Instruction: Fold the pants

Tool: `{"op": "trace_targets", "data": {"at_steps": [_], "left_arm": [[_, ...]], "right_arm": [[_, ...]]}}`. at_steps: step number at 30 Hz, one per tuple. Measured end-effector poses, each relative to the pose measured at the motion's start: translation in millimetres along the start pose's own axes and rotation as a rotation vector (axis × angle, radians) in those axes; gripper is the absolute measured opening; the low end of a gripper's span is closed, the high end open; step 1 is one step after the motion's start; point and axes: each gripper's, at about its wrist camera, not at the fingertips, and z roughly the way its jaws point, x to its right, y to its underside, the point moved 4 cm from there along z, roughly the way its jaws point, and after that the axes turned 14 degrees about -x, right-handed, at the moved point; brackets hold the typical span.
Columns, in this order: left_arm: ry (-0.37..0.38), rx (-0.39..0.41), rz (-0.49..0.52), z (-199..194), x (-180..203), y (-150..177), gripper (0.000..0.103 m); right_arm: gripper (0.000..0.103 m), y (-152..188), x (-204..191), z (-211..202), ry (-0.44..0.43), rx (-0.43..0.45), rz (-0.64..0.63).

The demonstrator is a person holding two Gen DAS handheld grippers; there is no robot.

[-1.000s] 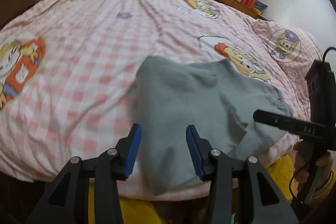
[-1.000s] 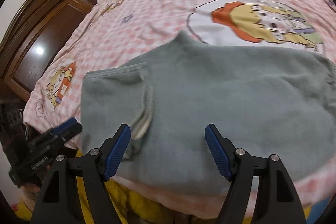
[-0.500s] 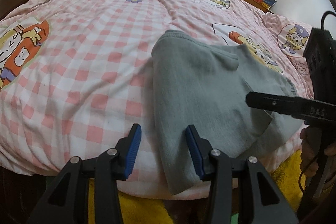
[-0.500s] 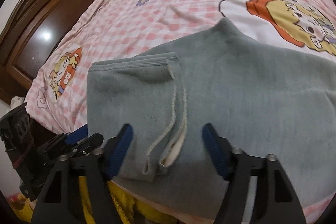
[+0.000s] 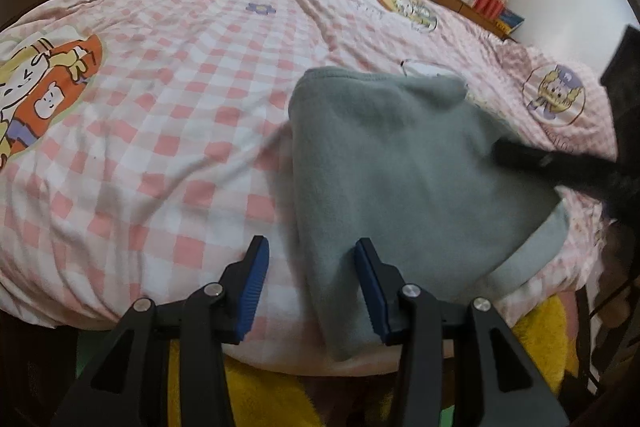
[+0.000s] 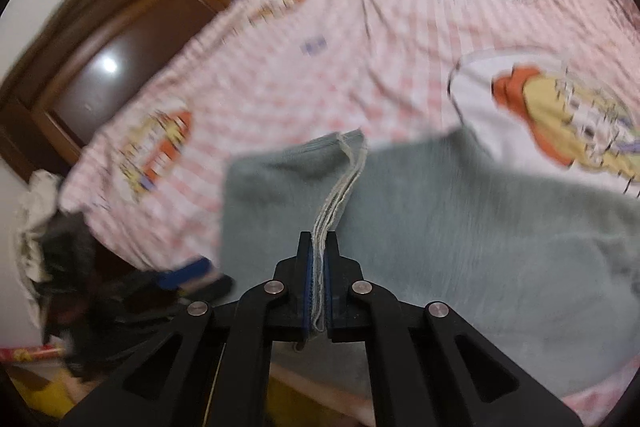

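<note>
The grey pants (image 5: 408,179) lay folded at the near edge of the checked bed (image 5: 168,115). The right gripper (image 6: 318,283) pinched their pale hem edge (image 6: 340,187); the left gripper (image 5: 310,283) hovered with jaws spread.

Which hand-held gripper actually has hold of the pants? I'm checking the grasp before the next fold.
The right hand-held gripper: its blue pads are shut on the pale hem edge of the grey pants. The left hand-held gripper is open, holding nothing.
</note>
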Motion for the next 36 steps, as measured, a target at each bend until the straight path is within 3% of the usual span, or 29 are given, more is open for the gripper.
{"op": "trace_targets", "data": {"at_steps": [5, 10, 19, 25, 30, 36], "left_arm": [[0.018, 0.078, -0.008, -28, 1, -5, 0.047], [0.058, 0.092, -0.015, -39, 5, -10, 0.047], [0.054, 0.048, 0.070, -26, 38, -9, 0.047], [0.047, 0.024, 0.130, -17, 62, -11, 0.047], [0.041, 0.002, 0.175, -8, 80, -14, 0.047], [0.042, -0.025, 0.245, 4, 110, -22, 0.047]], "right_arm": [[0.005, -15, -19, -73, -0.001, 0.153, -0.025], [0.005, -20, -22, -137, 0.041, 0.285, -0.045], [0.005, 1, 45, -214, 0.233, 0.407, 0.067], [0.005, 19, 116, -211, 0.280, 0.367, 0.181], [0.005, 41, 187, -165, 0.242, 0.245, 0.285], [0.005, 73, 254, -100, 0.327, 0.099, 0.403]]}}
